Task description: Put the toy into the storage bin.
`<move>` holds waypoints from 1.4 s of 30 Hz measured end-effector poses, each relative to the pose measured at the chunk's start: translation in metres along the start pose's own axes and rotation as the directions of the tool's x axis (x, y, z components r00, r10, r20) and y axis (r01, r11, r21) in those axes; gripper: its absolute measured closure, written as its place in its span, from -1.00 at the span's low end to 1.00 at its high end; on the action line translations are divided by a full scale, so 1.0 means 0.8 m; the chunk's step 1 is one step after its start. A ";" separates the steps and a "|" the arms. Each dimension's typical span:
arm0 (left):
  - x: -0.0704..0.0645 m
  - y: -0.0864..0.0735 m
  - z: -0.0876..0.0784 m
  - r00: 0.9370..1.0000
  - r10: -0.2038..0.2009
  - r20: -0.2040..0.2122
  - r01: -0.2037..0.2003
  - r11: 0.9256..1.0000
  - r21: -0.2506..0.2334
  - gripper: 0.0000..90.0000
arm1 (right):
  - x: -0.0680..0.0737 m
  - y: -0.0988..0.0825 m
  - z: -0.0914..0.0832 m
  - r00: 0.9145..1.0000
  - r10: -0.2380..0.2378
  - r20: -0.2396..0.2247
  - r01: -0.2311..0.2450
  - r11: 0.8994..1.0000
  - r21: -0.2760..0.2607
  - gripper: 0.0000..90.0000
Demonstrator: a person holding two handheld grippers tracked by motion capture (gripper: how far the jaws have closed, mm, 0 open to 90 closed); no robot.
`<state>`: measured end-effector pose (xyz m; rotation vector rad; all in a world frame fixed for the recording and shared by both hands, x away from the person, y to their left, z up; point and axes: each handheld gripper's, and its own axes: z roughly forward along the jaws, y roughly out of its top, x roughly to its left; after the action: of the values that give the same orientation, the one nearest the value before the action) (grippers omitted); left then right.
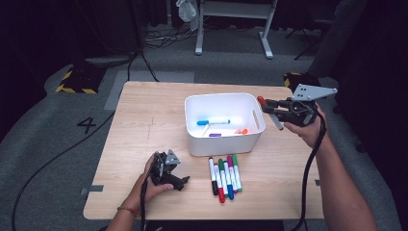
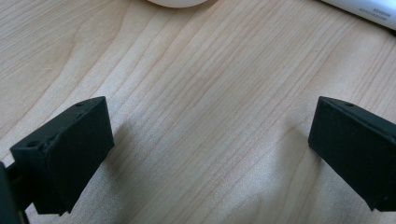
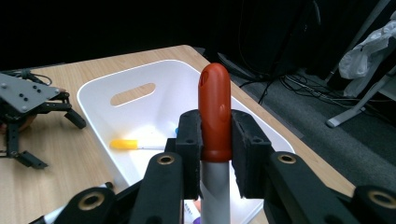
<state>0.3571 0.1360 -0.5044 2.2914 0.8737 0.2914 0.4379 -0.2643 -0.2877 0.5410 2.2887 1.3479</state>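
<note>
Grey carpet (image 1: 57, 139) covers the floor around a light wooden table (image 1: 139, 125). Black cables (image 1: 159, 38) trail across it toward a white desk frame (image 1: 231, 24). Beyond, the room is dark.

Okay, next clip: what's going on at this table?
A person is sorting markers into a white bin. The right gripper is shut on a red-capped marker, held up beside the bin's right edge. The left gripper rests open on the table. Five markers lie in front of the bin; several are inside.
</note>
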 end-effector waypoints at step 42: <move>0.000 0.000 0.000 1.000 0.000 0.001 -0.001 1.000 0.000 -1.00 | 0.056 -0.005 0.157 0.960 -0.150 -0.235 0.235 0.888 0.394 0.66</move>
<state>0.3571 0.1360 -0.5044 2.2918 0.8728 0.2906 0.4684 -0.1520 -0.3531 0.3015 2.7347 0.8444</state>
